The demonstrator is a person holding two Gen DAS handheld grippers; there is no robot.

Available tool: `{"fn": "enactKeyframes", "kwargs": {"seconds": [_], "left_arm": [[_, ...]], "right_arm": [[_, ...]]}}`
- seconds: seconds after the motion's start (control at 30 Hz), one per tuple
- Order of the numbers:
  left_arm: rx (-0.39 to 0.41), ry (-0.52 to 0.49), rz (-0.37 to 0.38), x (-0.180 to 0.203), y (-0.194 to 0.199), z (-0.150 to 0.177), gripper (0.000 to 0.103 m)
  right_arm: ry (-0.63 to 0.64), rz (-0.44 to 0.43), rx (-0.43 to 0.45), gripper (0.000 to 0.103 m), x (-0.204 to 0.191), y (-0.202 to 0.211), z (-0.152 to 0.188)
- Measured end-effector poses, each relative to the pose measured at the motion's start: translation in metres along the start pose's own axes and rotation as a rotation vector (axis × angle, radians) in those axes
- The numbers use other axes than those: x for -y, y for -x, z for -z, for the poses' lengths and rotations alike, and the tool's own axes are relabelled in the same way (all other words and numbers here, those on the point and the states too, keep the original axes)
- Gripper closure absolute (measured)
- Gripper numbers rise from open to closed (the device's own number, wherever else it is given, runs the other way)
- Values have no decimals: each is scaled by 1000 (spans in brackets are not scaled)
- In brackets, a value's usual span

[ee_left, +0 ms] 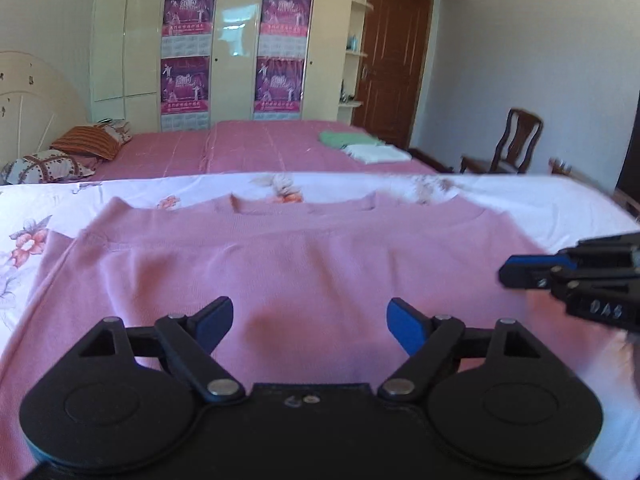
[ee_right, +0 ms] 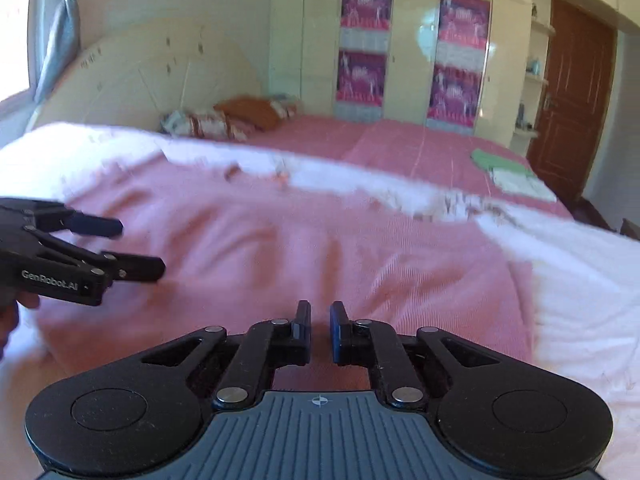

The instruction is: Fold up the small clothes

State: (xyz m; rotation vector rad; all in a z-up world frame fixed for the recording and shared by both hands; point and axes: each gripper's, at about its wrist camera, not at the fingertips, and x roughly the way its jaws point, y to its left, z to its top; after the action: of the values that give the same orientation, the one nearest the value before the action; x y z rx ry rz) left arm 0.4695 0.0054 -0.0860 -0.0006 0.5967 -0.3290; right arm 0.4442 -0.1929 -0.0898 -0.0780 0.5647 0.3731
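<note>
Both wrist views low, close over the pink garment, facing the wardrobe; sharing bed and door

We see the sweater lying flat on the sheet, its neckline at 12 o'clock. Our left claw is over its middle; our right claw is at 3 o'clock. Behind the sheet lies the bed: pillows at 10 o'clock, folded clothes at 1 o'clock, the wardrobe beyond, the chair at 2 o'clock.
</note>
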Motion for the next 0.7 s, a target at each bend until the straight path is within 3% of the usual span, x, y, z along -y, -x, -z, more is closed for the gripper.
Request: {"fn": "enactKeyframes", "kwargs": {"seconds": [0.07,0.13,0.17,0.23,0.33,0.4,0.43,0.47,0.53,0.6,0.67,0.7], "left_arm": [[-20,-28,23,17,-6,3,19],[-102,-77,13,32,-23,15,21],[-77,-108,-6,36,-22,19,20],[-73,-124,-4,36,-10,17,20],[-19,-130,-48,22,16,25,19],[-86,-118,-111,4,14,38,19],[-109,-87,-115,-10,14,46,17],[-82,-48,-94,-21,20,49,17],[-84,-61,-136,-25,33,45,19],[-47,-69,-168,-32,48,46,19],[-100,-27,-203,-48,49,52,19],[-114,-7,-211,-57,48,57,16]], "right_arm": [[-11,-25,25,93,-8,6,0],[-8,-58,-33,93,-21,-4,9],[8,-54,-95,93,-27,-15,16],[40,-29,-72,94,-34,-14,28],[0,-19,-49,93,-24,11,24],[17,49,-42,93,-12,28,33],[12,87,-85,93,-3,28,40],[-8,106,-127,93,8,27,51],[-73,80,-115,93,22,38,58],[-83,126,-98,93,23,53,54],[-105,150,-54,93,30,72,56],[-116,174,-81,93,35,73,60]]}}
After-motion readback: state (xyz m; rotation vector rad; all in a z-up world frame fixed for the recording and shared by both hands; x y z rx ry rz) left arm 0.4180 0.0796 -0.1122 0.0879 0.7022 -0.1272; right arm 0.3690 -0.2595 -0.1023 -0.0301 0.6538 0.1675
